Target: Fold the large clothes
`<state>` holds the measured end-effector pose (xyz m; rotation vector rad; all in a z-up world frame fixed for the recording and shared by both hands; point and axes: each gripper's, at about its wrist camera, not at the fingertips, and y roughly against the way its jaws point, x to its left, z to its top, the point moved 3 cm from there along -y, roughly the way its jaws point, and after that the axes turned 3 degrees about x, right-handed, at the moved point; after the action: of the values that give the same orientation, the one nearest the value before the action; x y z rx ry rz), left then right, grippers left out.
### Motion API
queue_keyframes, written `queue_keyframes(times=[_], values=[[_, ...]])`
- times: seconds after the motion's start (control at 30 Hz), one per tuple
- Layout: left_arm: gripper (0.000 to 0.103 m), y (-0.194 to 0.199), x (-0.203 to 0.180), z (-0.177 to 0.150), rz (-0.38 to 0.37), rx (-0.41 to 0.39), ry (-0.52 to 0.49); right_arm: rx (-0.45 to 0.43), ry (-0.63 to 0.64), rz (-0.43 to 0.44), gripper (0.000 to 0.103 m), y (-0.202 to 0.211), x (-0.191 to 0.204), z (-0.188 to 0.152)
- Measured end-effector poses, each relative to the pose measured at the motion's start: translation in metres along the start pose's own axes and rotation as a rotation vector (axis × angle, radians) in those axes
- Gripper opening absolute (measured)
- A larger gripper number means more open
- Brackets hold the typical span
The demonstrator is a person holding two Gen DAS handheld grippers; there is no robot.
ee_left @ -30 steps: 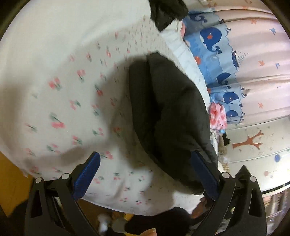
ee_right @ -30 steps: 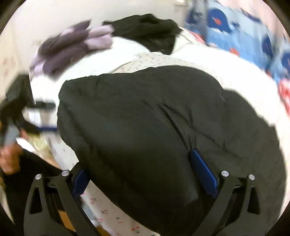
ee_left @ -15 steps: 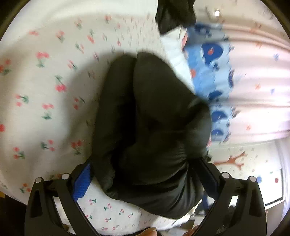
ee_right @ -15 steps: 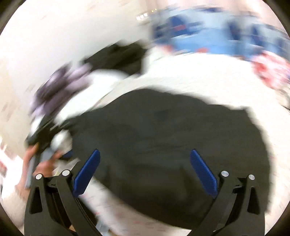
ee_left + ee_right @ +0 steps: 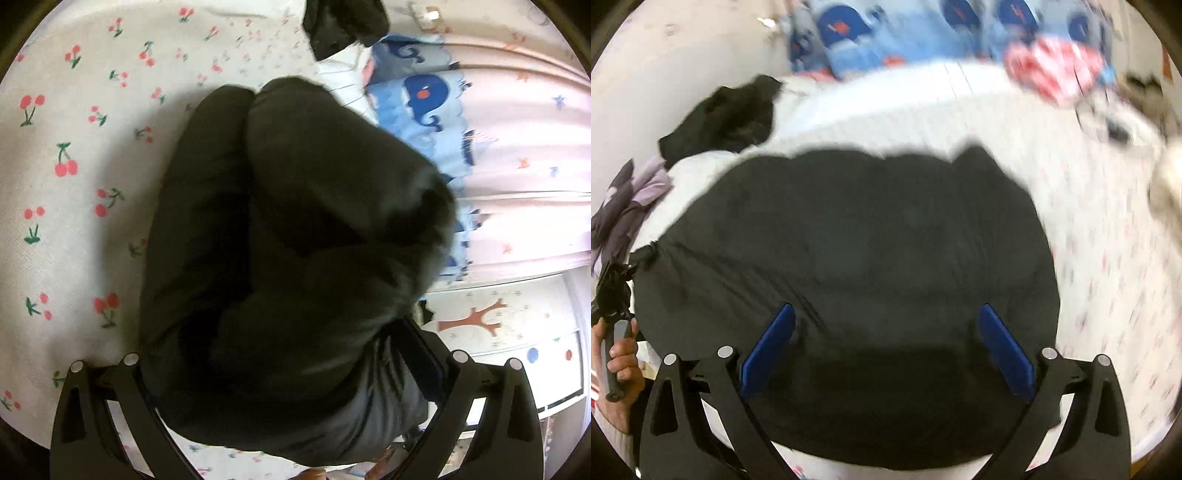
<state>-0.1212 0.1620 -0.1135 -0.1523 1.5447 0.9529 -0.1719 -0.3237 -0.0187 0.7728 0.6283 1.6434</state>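
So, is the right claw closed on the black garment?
No, the right claw is open, its blue fingers spread wide over the black garment.

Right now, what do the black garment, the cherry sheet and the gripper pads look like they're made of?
Black garment: seemingly a padded, matte woven fabric; it bulges in soft rounded folds with no shine. Cherry sheet: likely cotton, a white matte cloth with a fine weave and printed red cherries. Right gripper pads: smooth blue, probably rubber or plastic, on black arms that look like moulded plastic.
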Motion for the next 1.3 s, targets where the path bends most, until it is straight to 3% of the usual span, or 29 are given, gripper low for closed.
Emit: queue_keyframes(times=[0.13,0.3,0.37,0.47,0.6,0.7,0.77,0.83,0.97,1.03,1.1,1.17,1.3], values=[[0.096,0.012,0.007,0.003,-0.045,-0.030,0.027,-0.014,0.119,0.100,0.096,-0.015,0.071,0.029],[0.096,0.024,0.010,0.000,-0.102,-0.052,0.040,0.038,0.343,0.204,0.096,-0.063,0.190,0.036],[0.096,0.024,0.014,0.000,-0.123,-0.048,0.054,0.106,0.489,0.140,0.096,-0.093,0.237,0.015],[0.096,0.026,0.025,-0.002,-0.148,-0.036,0.109,0.081,0.662,0.012,0.097,-0.108,0.266,-0.009],[0.096,0.026,0.018,-0.002,-0.167,-0.040,0.089,0.118,0.632,0.040,0.097,-0.107,0.260,-0.007],[0.096,0.016,0.017,0.000,-0.044,-0.032,0.051,0.131,0.650,0.058,0.097,-0.106,0.265,-0.008],[0.096,0.005,0.021,0.001,0.027,-0.017,0.050,0.138,0.656,0.127,0.097,-0.096,0.259,-0.004],[0.096,-0.003,0.022,0.002,0.078,0.005,0.038,0.094,0.599,0.172,0.097,-0.085,0.237,0.010],[0.094,-0.009,0.018,-0.003,0.132,0.005,-0.017,0.016,0.304,0.135,0.097,-0.072,0.152,0.057],[0.081,-0.009,0.017,-0.004,0.151,-0.008,-0.036,0.088,0.162,0.022,0.097,-0.100,0.100,0.061],[0.068,-0.009,0.016,-0.007,0.117,-0.010,-0.045,0.187,0.155,0.049,0.097,-0.128,0.082,0.051],[0.058,-0.009,0.012,-0.010,0.113,-0.012,-0.066,0.207,0.188,0.048,0.097,-0.125,0.082,0.056],[0.052,-0.008,0.014,-0.012,0.098,-0.010,-0.059,0.018,0.143,0.018,0.097,-0.091,0.082,0.089]])
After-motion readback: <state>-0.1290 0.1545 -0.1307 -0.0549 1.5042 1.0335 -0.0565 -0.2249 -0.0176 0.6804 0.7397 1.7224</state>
